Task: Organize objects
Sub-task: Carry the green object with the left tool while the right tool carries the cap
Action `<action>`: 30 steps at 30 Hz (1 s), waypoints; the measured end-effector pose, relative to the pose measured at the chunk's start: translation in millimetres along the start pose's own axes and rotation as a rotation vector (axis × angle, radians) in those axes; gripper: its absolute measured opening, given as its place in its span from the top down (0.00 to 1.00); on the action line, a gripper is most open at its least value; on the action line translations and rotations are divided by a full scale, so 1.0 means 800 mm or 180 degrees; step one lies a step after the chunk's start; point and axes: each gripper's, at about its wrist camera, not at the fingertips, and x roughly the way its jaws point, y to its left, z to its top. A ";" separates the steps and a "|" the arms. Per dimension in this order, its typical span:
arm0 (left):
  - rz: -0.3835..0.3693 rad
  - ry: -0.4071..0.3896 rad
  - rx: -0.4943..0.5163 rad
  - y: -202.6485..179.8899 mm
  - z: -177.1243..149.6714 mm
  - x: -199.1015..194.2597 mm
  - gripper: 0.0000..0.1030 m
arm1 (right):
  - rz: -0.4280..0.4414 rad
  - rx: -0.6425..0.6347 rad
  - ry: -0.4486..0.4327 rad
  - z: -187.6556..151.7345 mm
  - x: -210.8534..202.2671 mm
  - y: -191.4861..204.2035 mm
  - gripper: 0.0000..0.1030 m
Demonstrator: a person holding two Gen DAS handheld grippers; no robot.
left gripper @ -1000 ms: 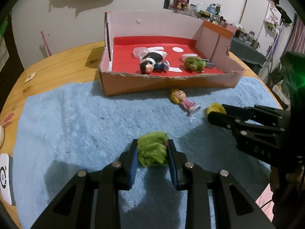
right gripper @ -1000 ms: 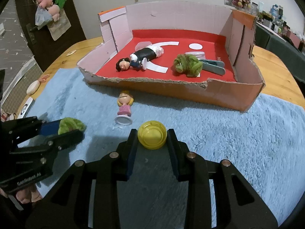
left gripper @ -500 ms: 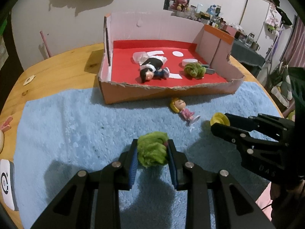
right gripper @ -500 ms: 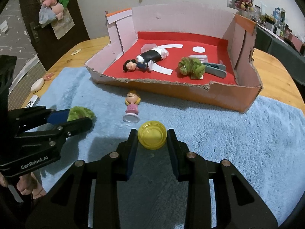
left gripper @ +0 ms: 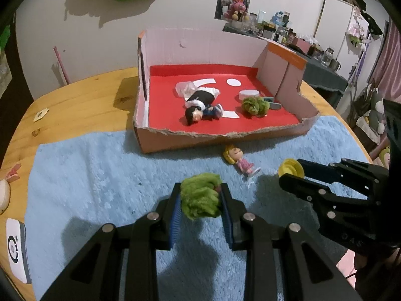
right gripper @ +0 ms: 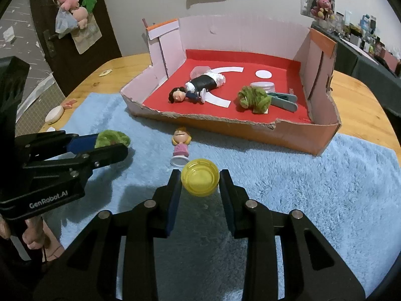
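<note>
Pale wall [left gripper: 75, 50], dark door [right gripper: 75, 25], perhaps cluttered shelves [left gripper: 275, 22].

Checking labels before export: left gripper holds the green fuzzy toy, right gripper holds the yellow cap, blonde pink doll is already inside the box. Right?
Not quite. The blonde pink doll lies on the blue rug in front of the box, as the right wrist view shows. The left gripper does hold the green fuzzy toy, the right gripper the yellow cap.
</note>
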 end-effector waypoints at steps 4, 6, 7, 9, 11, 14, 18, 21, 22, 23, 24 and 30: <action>0.0001 -0.0021 -0.0006 0.001 0.002 -0.002 0.71 | 0.0000 0.0006 -0.0023 0.001 -0.004 0.000 0.71; -0.0002 -0.0029 -0.0012 0.002 0.003 -0.003 0.71 | 0.0002 0.0008 -0.0029 0.002 -0.005 0.000 0.71; -0.0004 -0.0032 -0.0014 0.003 0.004 -0.004 0.71 | 0.0003 0.0007 -0.0032 0.003 -0.005 0.000 0.71; 0.0006 -0.0040 -0.0019 0.005 0.005 -0.005 0.71 | 0.0007 0.0004 -0.0039 0.003 -0.007 0.000 0.71; 0.0015 -0.0049 -0.0030 0.009 0.006 -0.008 0.71 | 0.0010 0.0006 -0.0050 0.004 -0.008 -0.001 0.71; 0.0029 -0.0057 -0.0055 0.015 0.010 -0.010 0.71 | 0.0000 0.0012 -0.0082 0.008 -0.013 -0.003 0.71; 0.0016 -0.0069 -0.0070 0.019 0.018 -0.012 0.71 | -0.0016 0.0014 -0.0136 0.014 -0.021 -0.006 0.71; 0.0021 -0.0105 -0.0054 0.020 0.024 -0.015 0.71 | -0.0025 0.0011 -0.0175 0.019 -0.026 -0.008 0.71; 0.0015 -0.0118 -0.0050 0.020 0.027 -0.017 0.71 | -0.0021 0.0013 -0.0185 0.021 -0.027 -0.009 0.71; 0.0008 -0.0127 -0.0050 0.021 0.030 -0.018 0.71 | -0.0017 0.0014 -0.0196 0.023 -0.029 -0.010 0.71; 0.0003 -0.0140 -0.0051 0.022 0.033 -0.020 0.71 | -0.0017 0.0013 -0.0205 0.024 -0.030 -0.010 0.71; -0.0010 -0.0169 -0.0063 0.027 0.047 -0.027 0.71 | 0.0006 0.0008 -0.0275 0.031 -0.041 -0.010 0.71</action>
